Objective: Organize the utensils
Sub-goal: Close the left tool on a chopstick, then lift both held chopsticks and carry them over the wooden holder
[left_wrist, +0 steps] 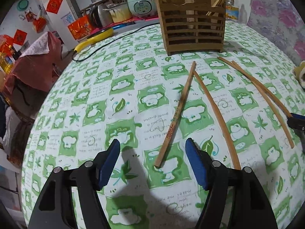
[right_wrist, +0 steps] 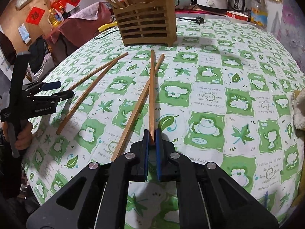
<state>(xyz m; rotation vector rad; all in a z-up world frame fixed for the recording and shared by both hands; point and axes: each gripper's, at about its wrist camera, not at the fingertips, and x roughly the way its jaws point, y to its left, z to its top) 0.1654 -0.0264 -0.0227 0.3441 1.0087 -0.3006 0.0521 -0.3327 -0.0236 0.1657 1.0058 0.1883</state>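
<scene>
Several wooden chopsticks lie on the green-and-white tablecloth [left_wrist: 118, 87]. My left gripper [left_wrist: 152, 145] hangs open just above the cloth. The near end of a red-printed chopstick [left_wrist: 177, 114] lies between its fingers, untouched, with a second, bowed chopstick [left_wrist: 215, 114] to its right. My right gripper [right_wrist: 152, 134] is shut on the near end of one chopstick [right_wrist: 152, 95], which crosses another chopstick [right_wrist: 137, 105]. The slatted wooden holder [left_wrist: 194, 28] [right_wrist: 146, 24] stands at the far side with chopsticks upright in it. The right wrist view shows the left gripper [right_wrist: 63, 89] open over two chopsticks [right_wrist: 85, 99].
Beyond the holder are a yellow pan [left_wrist: 95, 36], a black cord [left_wrist: 118, 38], a rice cooker [left_wrist: 141, 2], a plug [right_wrist: 198, 20], a bowl [right_wrist: 237, 16] and a bottle [right_wrist: 258, 9]. The table edge curves down the left, past a cloth-covered stand [left_wrist: 36, 57].
</scene>
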